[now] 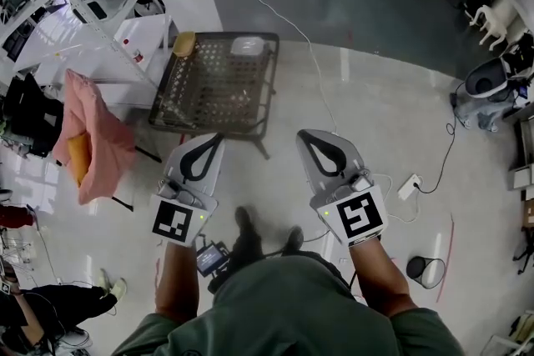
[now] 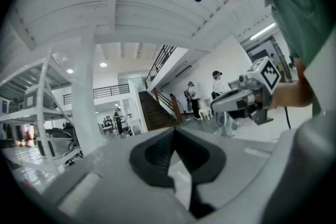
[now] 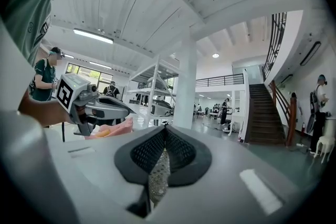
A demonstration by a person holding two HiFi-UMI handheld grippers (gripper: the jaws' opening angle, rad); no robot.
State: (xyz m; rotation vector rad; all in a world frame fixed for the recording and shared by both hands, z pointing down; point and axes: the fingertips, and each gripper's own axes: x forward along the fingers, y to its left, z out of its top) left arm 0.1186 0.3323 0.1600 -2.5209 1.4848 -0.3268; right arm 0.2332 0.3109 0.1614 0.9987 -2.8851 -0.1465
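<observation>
Green shirt [image 1: 292,308] and both forearms fill the bottom of the head view; the body is cut off by the frame edge. Dark shoes [image 1: 244,223] show between the arms, partly covered by the shirt.

Left tongs [image 1: 217,137]: jaws drawn together at the tip, nothing between them. Only pale floor shows through the slit lower down in the left gripper view.

Right tongs [image 1: 305,134]: jaws likewise closed, empty. A strip of perforated surface shows through the slit in the right gripper view.

Both tongs are held level, side by side, well apart from each other. Their tips are just short of the near edge of the mesh desk [image 1: 209,92].

Far rim of the desk: yellow lump [image 1: 183,43] at the left corner, and beside it a pale container [image 1: 247,46]. Both are too small to identify.

Left of the desk: pink cloth [image 1: 93,137] draped over something hidden beneath it.

Right side: white cable [image 1: 284,17] crossing the floor, power strip [image 1: 409,186], black bin [image 1: 425,271]. Distant people in the gripper views are too small to make out.
</observation>
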